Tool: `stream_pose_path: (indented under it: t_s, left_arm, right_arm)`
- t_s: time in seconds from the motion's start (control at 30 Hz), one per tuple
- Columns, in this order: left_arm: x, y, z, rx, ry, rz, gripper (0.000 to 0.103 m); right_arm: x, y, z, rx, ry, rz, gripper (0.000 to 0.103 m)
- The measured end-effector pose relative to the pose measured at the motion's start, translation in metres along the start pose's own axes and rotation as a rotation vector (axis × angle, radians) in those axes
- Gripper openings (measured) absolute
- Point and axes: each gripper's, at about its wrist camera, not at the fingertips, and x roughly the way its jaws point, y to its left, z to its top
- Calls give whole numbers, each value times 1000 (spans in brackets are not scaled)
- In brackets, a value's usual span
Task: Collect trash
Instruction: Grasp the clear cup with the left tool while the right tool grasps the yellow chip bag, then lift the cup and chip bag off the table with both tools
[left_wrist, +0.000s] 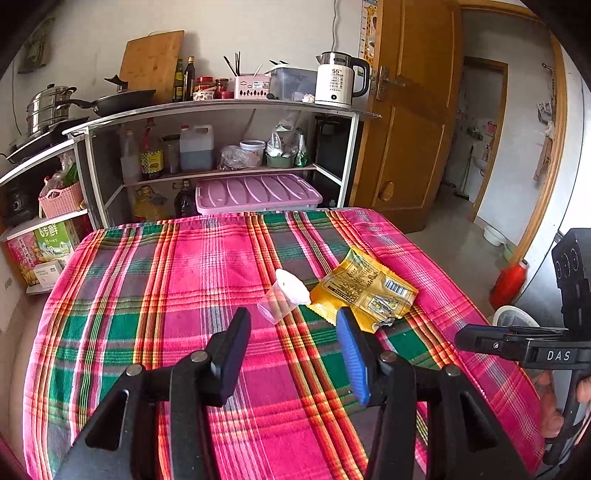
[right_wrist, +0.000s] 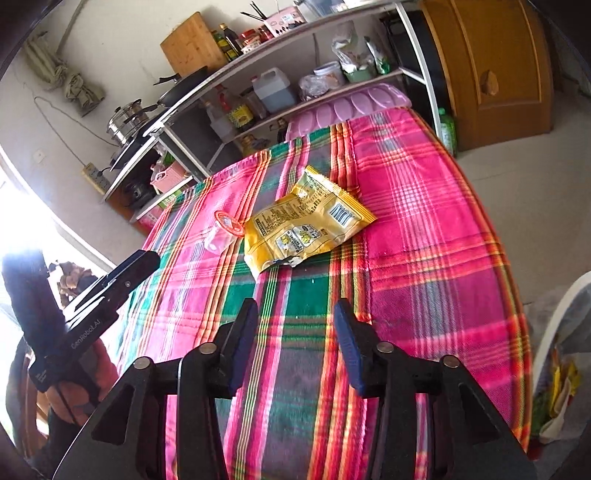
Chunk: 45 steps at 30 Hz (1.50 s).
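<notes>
Ahead, yellow wrapper (right_wrist: 308, 218) and clear cup (left_wrist: 282, 295), both tools (left_wrist: 293, 325) (right_wrist: 295, 314) agape, empty.

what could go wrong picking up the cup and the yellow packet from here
1. The clear plastic cup lies on its side touching the yellow snack packet; a nudge could roll it across the plaid cloth.
2. The packet lies flat and torn open, so open jaws of the right gripper may pinch cloth too, or spill crumbs.

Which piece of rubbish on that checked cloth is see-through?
The small plastic cup, tipped on its side left of the yellow snack wrapper. The wrapper is opaque and printed.
</notes>
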Motion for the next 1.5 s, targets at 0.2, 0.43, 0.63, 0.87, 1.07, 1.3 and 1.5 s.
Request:
stream_pose_path:
  t_s: [0.2, 0.43, 0.63, 0.87, 1.07, 1.3, 1.5]
  left_arm:
    - [40, 7, 5, 75, 57, -22, 52]
    - [71, 12, 7, 129, 113, -25, 52]
    - [82, 14, 11, 132, 142, -42, 52]
    - [93, 15, 12, 125, 187, -22, 52]
    - [97, 14, 12, 129, 204, -20, 30]
    - [92, 15, 12, 102, 181, -26, 29]
    - [81, 21, 12, 51, 159, -35, 29]
  right_arm:
    - [33, -12, 16, 93, 43, 32, 48]
    - [57, -24, 34, 200, 49, 101, 48]
    - [63, -37, 44, 295, 32, 153, 48]
    - [65, -36, 48, 325, 22, 145, 48]
    - [73, -29, 53, 306, 22, 84, 24]
    - [75, -35, 51, 306, 5, 63, 3]
    - [62, -34, 53, 279, -23, 84, 3]
